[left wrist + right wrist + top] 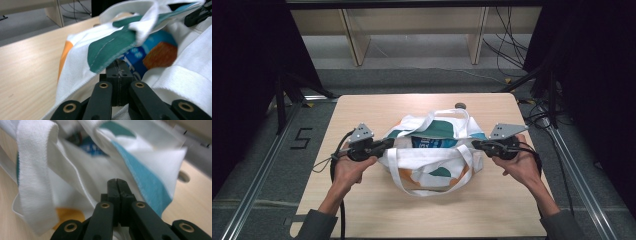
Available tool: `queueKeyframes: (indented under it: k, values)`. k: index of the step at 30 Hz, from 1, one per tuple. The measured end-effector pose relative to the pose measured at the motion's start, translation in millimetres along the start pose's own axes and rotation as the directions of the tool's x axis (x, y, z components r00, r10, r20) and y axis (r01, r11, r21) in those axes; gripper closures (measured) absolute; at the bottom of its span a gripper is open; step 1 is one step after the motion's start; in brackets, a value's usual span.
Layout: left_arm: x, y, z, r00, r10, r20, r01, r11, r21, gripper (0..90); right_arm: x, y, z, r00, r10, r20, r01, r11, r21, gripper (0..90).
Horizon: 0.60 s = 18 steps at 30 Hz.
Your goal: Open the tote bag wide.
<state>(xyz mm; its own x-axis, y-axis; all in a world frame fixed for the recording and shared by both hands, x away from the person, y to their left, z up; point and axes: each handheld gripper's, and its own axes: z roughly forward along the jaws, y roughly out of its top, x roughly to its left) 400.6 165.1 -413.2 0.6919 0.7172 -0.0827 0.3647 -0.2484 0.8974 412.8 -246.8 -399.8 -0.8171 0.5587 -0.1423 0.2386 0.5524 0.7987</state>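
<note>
High view takes in a pale wood-grain desk (362, 200) with a soft white canvas tote bag (432, 170) slumped near its middle, a little toward the far edge. The cloth is thick and woven, printed with teal, orange and light blue patches, and two broad white webbing handles (444, 117) loop over its mouth. Inside the open mouth lies a glossy blue packet (432, 142) with white lettering.

The left hand-held gripper (388, 144) comes in from the desk's left edge and meets the bag's left rim; the right hand-held gripper (476, 145) does the same from the right edge. Each is matt black with a grey three-cornered plate on top and a cable trailing off behind the hand.

The left gripper view brings out what the high view cannot: the stitched teal hem, the ribbed weave of the handle, and an orange panel on the blue packet (150, 53). There the left hand-held gripper (120, 65) has its jaws pressed flat together, the tip tucked under the teal hem; whether cloth is pinched between them I cannot tell.

The right gripper view shows the coarse weave of a handle strap (35, 175) and a light blue edge. The right hand-held gripper (116, 181) is likewise fully closed, its tip lying against the white cloth, and a pinch cannot be made out.
</note>
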Motion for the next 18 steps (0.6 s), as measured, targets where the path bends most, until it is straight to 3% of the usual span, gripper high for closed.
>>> queueKeyframes:
  k: [1,2,3,4,5,7,9,12,13,15,16,17,18]
  values:
    - [0.0,0.0,0.0,1.0,0.0,0.0,0.0,1.0,0.0,89.7,0.0,0.0,0.0,1.0,0.0,0.0,0.0,1.0,0.0,90.0]
    - [-0.6,-4.0,4.5,1.0,0.001,-0.004,-0.001,0.9999,0.014,89.7,-0.9,-11.5,7.8,1.0,-0.004,-0.003,0.004,1.0,0.029,90.0]
    - [0.2,-12.8,15.0,0.9999,0.007,-0.008,-0.007,0.9992,0.039,89.7,0.2,-17.0,10.9,0.9997,0.023,-0.006,-0.023,0.999,0.045,90.0]
    - [0.2,-12.8,15.0,0.9999,0.007,-0.008,-0.007,0.9992,0.039,89.7,0.2,-17.0,10.9,0.9997,0.023,-0.006,-0.023,0.999,0.045,90.0]
    - [1.4,-22.4,26.1,0.9998,0.011,-0.018,-0.01,0.998,0.062,89.7,-2.0,-26.2,18.1,0.9995,0.026,-0.017,-0.025,0.999,0.036,90.0]
    - [2.1,-26.6,30.4,0.9996,0.012,-0.027,-0.011,0.9978,0.066,89.7,-2.0,-29.2,20.2,0.9993,0.031,-0.018,-0.031,0.999,0.041,90.0]
    - [4.4,-30.4,34.3,0.9991,-0.038,-0.021,0.039,0.9984,0.042,89.7,-1.5,-35.3,25.9,0.9993,0.036,-0.006,-0.036,0.998,0.059,90.0]
    - [1.1,-26.4,31.3,0.9995,-0.008,-0.032,0.009,0.9991,0.042,89.7,0.0,-33.1,23.8,0.9994,0.034,-0.003,-0.033,0.997,0.066,90.0]
    - [0.0,-23.4,28.9,0.9997,-0.009,-0.021,0.01,0.9996,0.028,89.7,-1.3,-29.4,20.6,0.9998,0.018,0.005,-0.019,0.998,0.053,90.0]
    - [-4.9,-8.3,18.9,0.9999,0.002,-0.011,-0.002,0.9997,-0.023,89.7,-2.3,-11.9,7.0,0.9999,0.009,0.009,-0.009,0.999,-0.037,90.0]
    - [-4.9,-8.3,18.9,0.9999,0.002,-0.011,-0.002,0.9997,-0.023,89.6,-2.3,-11.9,7.0,0.9999,0.009,0.009,-0.009,0.999,-0.037,90.0]
    - [-8.7,-2.8,16.7,1.0,-0.004,-0.005,0.004,0.9992,-0.039,89.6,-3.1,3.6,1.0,0.9999,-0.011,-0.009,0.01,0.995,-0.095,90.0]
    - [-17.1,7.3,14.9,0.9997,0.013,0.022,-0.012,0.9992,-0.037,89.6,-2.9,11.0,0.8,0.9993,-0.028,-0.025,0.026,0.995,-0.098,90.0]
